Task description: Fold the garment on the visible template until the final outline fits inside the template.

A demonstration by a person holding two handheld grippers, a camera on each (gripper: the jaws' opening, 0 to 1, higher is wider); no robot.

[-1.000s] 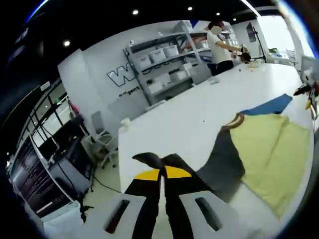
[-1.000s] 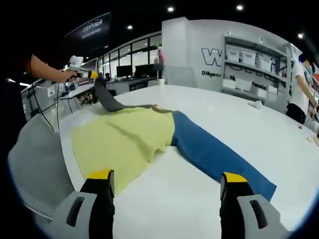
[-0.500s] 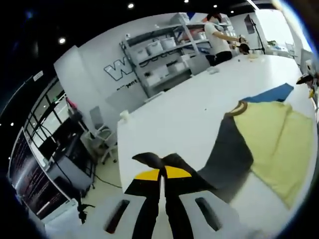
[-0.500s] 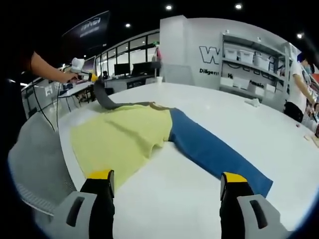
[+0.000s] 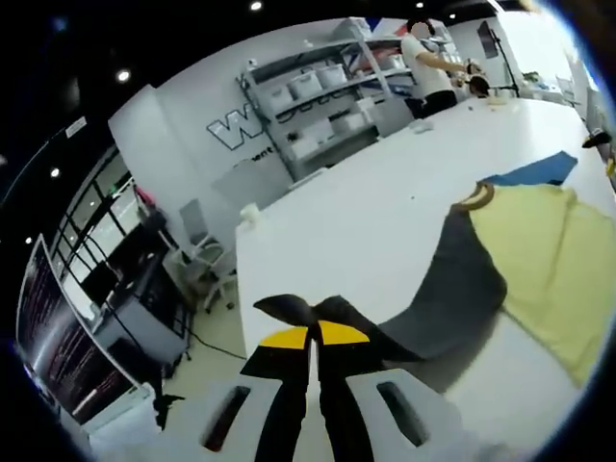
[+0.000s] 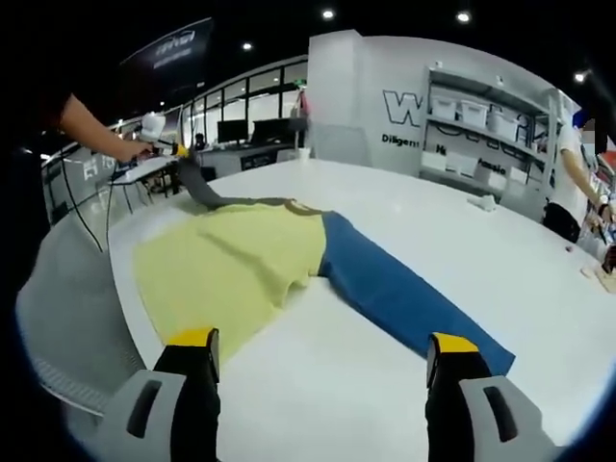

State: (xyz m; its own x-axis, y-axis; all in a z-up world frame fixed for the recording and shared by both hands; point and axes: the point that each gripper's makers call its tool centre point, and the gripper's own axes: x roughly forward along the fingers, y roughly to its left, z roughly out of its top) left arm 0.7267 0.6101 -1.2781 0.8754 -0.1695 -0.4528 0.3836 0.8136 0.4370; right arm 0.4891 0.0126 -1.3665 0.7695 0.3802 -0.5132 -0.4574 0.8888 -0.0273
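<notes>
The left gripper [image 5: 312,337], its jaws closed tight on the dark grey sleeve [image 5: 452,294], has drawn that sleeve further out from the garment [image 6: 231,265] over the past second; in the left gripper view the grey cloth now stretches in a longer band across the white table [image 5: 356,217] from the pinch at the tips to the brown collar [image 5: 474,197]. In the right gripper view the same gripper [image 6: 176,150] can be seen at the table's far left edge, held in a person's hand [image 6: 132,147], with the sleeve [image 6: 197,185] rising off the surface to it.

The yellow body lies flat on the table, and the blue sleeve [image 6: 409,298] runs out flat to the right, well apart from the lifted one. The right gripper [image 6: 322,356] hovers over the near edge with its jaws wide apart and nothing between them, unchanged across the second.

No template outline can be made out on the table. With the grey sleeve raised and pulled straight, the next step is likely to carry it inward over the yellow body; folding has hardly begun.
</notes>
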